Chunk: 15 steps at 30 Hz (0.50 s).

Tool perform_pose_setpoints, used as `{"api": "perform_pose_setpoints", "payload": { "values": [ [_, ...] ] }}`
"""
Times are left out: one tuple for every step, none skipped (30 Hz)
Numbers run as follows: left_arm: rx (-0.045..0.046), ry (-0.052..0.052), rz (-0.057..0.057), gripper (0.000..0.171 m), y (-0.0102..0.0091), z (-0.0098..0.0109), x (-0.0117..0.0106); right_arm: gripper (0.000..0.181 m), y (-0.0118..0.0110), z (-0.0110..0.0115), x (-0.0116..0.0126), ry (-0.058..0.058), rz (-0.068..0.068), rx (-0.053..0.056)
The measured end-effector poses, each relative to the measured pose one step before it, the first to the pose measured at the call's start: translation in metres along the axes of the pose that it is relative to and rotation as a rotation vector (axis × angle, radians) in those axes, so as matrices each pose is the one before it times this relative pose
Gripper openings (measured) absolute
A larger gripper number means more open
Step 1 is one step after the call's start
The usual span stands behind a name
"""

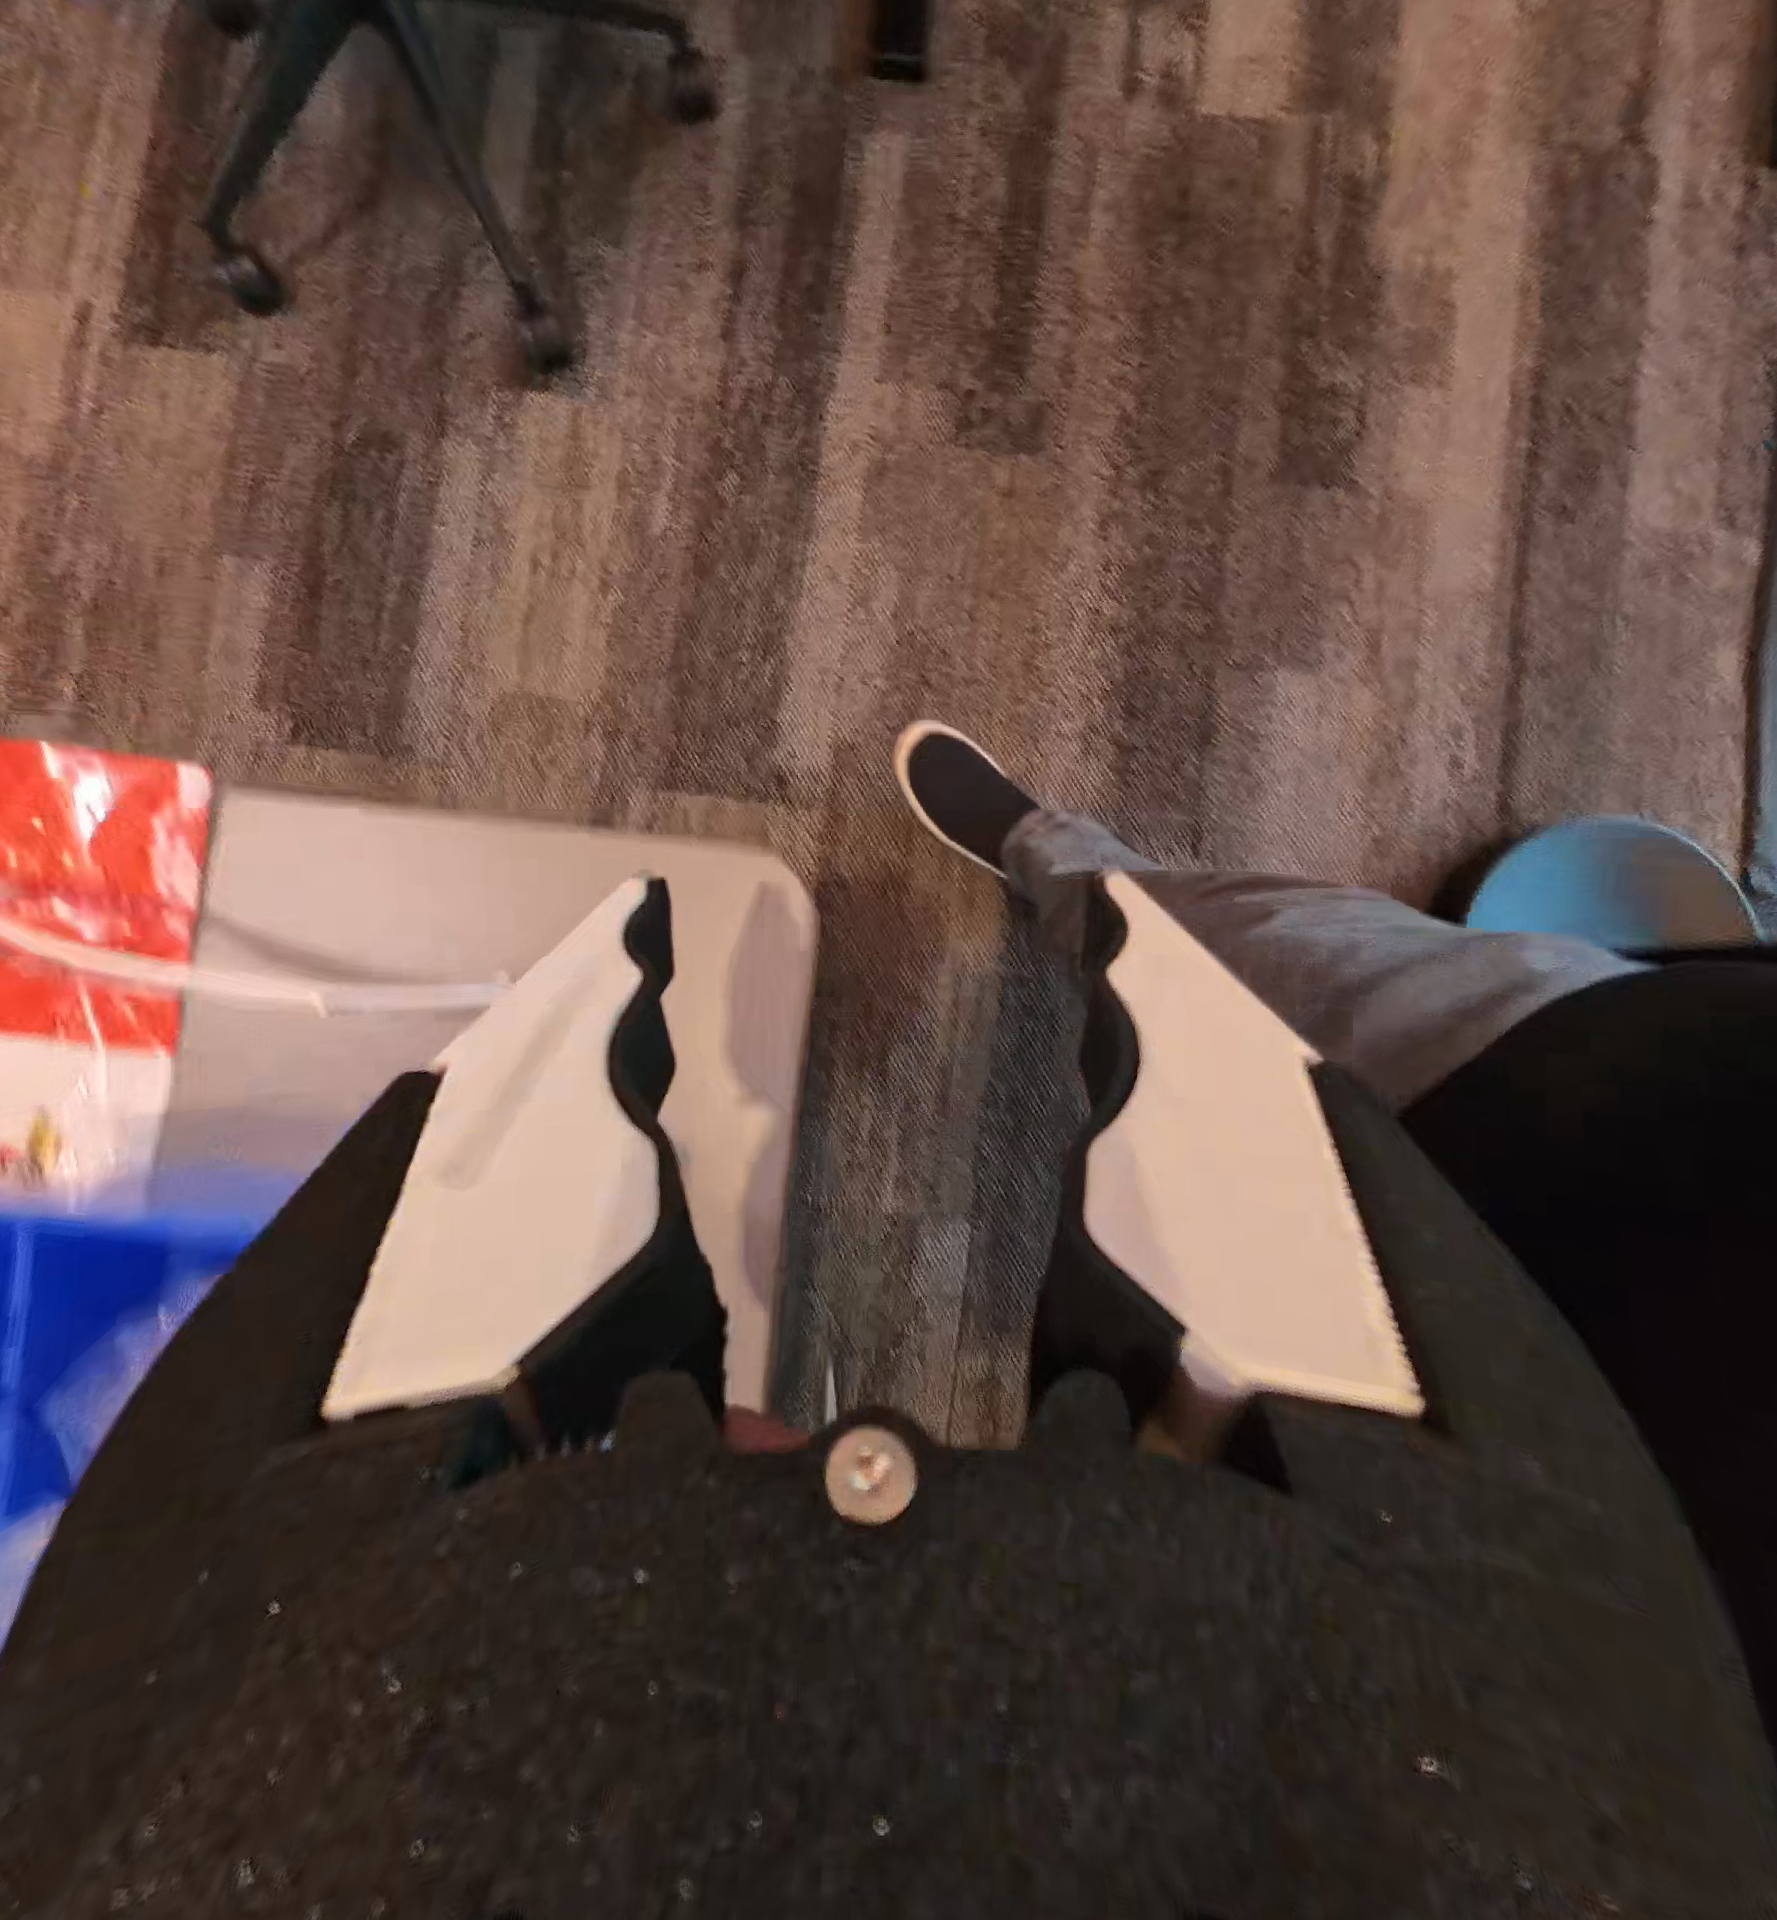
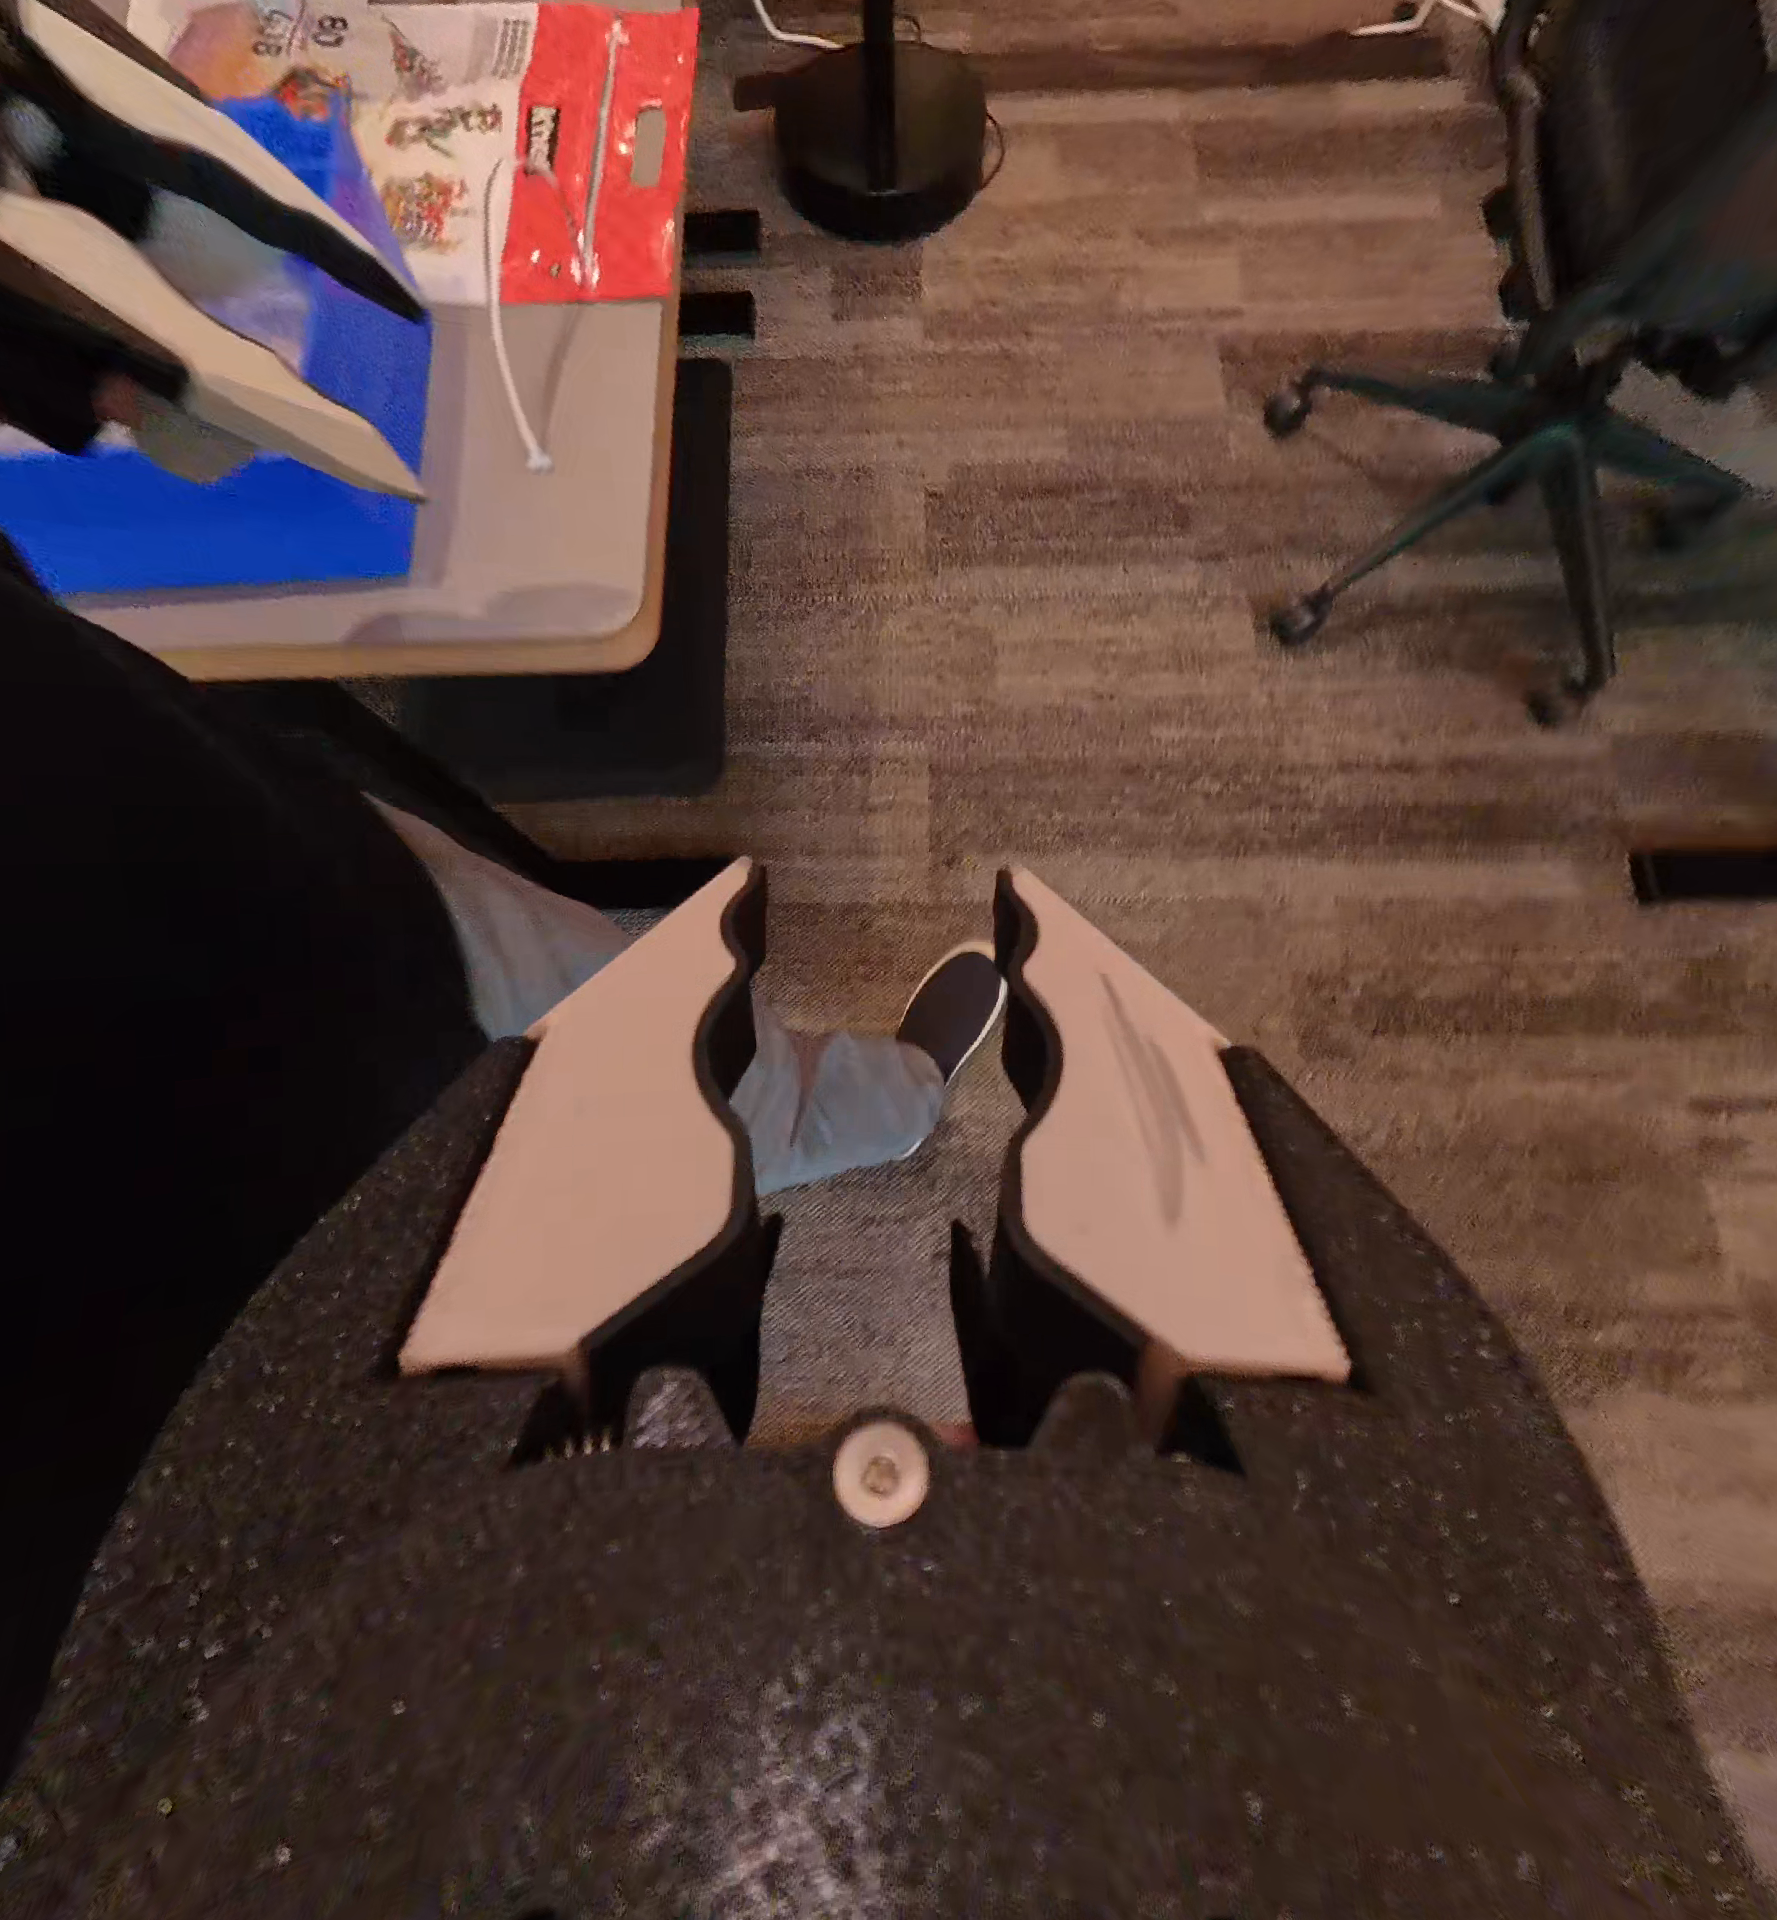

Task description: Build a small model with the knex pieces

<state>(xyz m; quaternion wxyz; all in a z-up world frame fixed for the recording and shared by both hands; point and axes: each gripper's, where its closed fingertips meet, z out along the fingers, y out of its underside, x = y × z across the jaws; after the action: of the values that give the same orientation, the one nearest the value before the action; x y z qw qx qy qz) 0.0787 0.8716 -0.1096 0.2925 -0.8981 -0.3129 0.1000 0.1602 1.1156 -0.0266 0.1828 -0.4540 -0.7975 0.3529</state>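
Observation:
My left gripper is open and empty, held over the right corner of a grey table and the carpet beyond it. It also shows in the right wrist view, open above a blue bin. My right gripper is open and empty, pointing down at the carpet above a person's leg and dark shoe. A red and white plastic bag with a white zip tie lies on the table beside the bin.
The blue bin and the red bag sit at the left of the left wrist view. An office chair stands on the carpet at the right. A black round lamp base stands behind the table. A blue stool is at the right.

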Motion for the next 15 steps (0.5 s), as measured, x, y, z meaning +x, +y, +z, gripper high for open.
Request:
{"api": "perform_pose_setpoints", "payload": {
  "values": [
    [0.0179, -0.0068, -0.016, 0.076, -0.01887, 0.02245, -0.01819, 0.043, -0.01907, 0.01641, 0.01689, -0.01, -0.015, -0.0042],
    [0.02356, 0.0, -0.0297, 0.076, -0.02165, 0.025, -0.01885, 0.043, -0.0179, 0.01533, 0.01817, -0.0017, -0.0105, -0.0089],
    [0.01651, 0.0018, -0.0309, 0.076, -0.02232, 0.02733, -0.01933, 0.042, -0.01661, 0.0142, 0.01928, 0.0041, -0.0032, -0.0143],
    [0.00153, -0.0119, -0.023, 0.076, -0.02189, 0.0269, -0.02129, 0.042, -0.01662, 0.01359, 0.02085, 0.0084, 0.0124, -0.0127],
    [0.01125, -0.0277, -0.0263, 0.077, -0.02559, 0.02177, -0.02247, 0.042, -0.01841, 0.01364, 0.01896, -0.0094, 0.0207, -0.0018],
    [0.0336, -0.0167, -0.0388, 0.077, -0.0298, 0.01441, -0.01929, 0.042, -0.01927, 0.01406, 0.0168, -0.024, 0.0129, 0.0],
    [0.03579, -0.0112, -0.0426, 0.077, -0.02895, 0.00789, -0.01633, 0.042, -0.01814, 0.01455, 0.0174, -0.0192, -0.0073, -0.0159],
    [0.02887, -0.0104, -0.0365, 0.077, -0.02472, 0.00341, -0.01428, 0.042, -0.01776, 0.01489, 0.01675, -0.0211, -0.0303, -0.0276],
    [0.01951, -0.0089, -0.028, 0.077, -0.0191, 0.00141, -0.01313, 0.042, -0.01993, 0.01462, 0.01684, -0.0215, -0.0407, -0.0198],
    [0.00466, -0.0135, -0.0182, 0.077, -0.01253, 0.00134, -0.01391, 0.042, -0.02227, 0.01516, 0.01717, -0.0252, -0.0337, -0.0069],
    [-0.01009, -0.0246, -0.0115, 0.077, -0.0065, 0.00195, -0.01655, 0.042, -0.02331, 0.01644, 0.01663, -0.0359, -0.0224, -0.0011],
    [-0.01036, -0.037, -0.0143, 0.077, -0.00361, 0.00253, -0.01971, 0.042, -0.0235, 0.01784, 0.01682, -0.0405, -0.0194, 0.0009],
    [-0.0078, -0.0431, -0.0337, 0.077, -0.0023, 0.00407, -0.02212, 0.042, -0.02283, 0.01918, 0.01748, -0.0393, -0.024, -0.0019],
    [-0.01234, -0.0358, -0.0593, 0.077, -0.002, 0.00648, -0.02214, 0.042, -0.02193, 0.01988, 0.01871, -0.0358, -0.0336, -0.0078],
    [-0.00777, -0.0336, -0.0681, 0.077, -0.00516, 0.00832, -0.02176, 0.042, -0.02137, 0.02007, 0.02008, -0.032, -0.0424, -0.0134]
  ]
}}
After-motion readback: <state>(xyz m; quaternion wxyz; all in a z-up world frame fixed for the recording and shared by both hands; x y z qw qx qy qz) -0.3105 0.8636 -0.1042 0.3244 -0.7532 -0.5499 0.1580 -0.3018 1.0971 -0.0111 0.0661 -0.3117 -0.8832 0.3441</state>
